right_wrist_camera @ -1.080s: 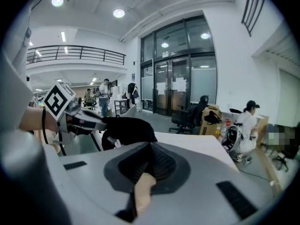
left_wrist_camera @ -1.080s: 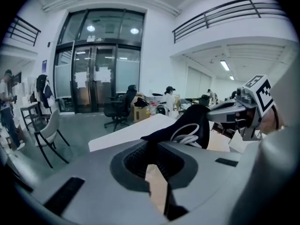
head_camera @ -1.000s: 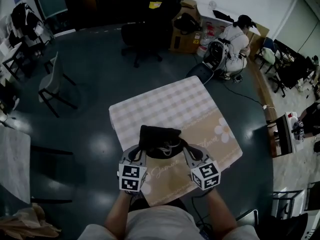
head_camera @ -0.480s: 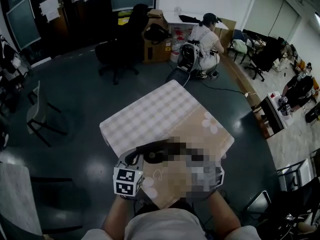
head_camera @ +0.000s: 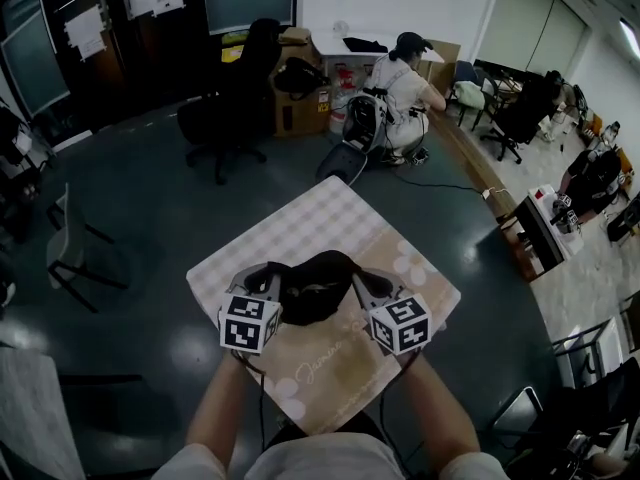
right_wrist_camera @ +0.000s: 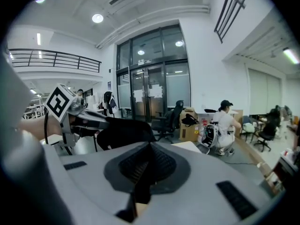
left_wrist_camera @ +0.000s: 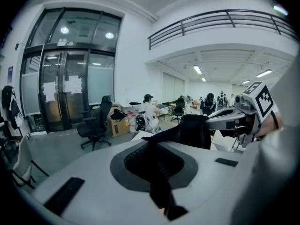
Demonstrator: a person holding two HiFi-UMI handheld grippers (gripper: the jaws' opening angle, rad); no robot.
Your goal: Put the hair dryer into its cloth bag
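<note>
The black cloth bag [head_camera: 318,284] hangs between my two grippers, lifted above the checked tablecloth [head_camera: 310,230]. My left gripper [head_camera: 270,282] is shut on the bag's left rim, my right gripper [head_camera: 360,286] on its right rim. In the left gripper view a strip of black cloth is pinched where the jaws meet [left_wrist_camera: 153,143], and the bag [left_wrist_camera: 194,130] bulges toward the right gripper [left_wrist_camera: 234,118]. In the right gripper view the jaws [right_wrist_camera: 149,148] likewise clamp black cloth, with the bag [right_wrist_camera: 124,132] beyond. No hair dryer shows outside the bag.
The small table [head_camera: 420,298] stands on a dark floor. A black office chair [head_camera: 235,108] and cardboard boxes [head_camera: 297,108] stand at the back. A person [head_camera: 400,86] crouches by a suitcase beyond the table. A grey chair [head_camera: 68,253] is at the left.
Both grippers have risen together with the bag, which lay on the table near the front edge and now hangs off it. The head view has swung.
</note>
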